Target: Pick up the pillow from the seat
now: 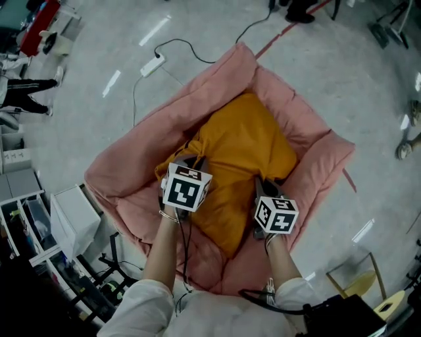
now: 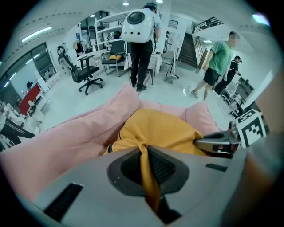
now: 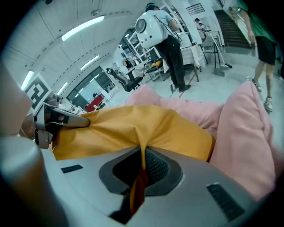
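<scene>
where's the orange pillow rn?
Head view centre: the orange fabric pillow lies in the pink padded seat, near edge pinched by left gripper and right gripper.

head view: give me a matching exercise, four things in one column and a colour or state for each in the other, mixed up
Column one
1. pillow
2. seat
3. power strip
4. left tool

Column two
a. white, lying on the floor
b. pink, under the pillow
c. shut on a fold of the pillow
d. orange, lying in the seat

Pairs: 1-d, 2-b, 3-a, 4-c
</scene>
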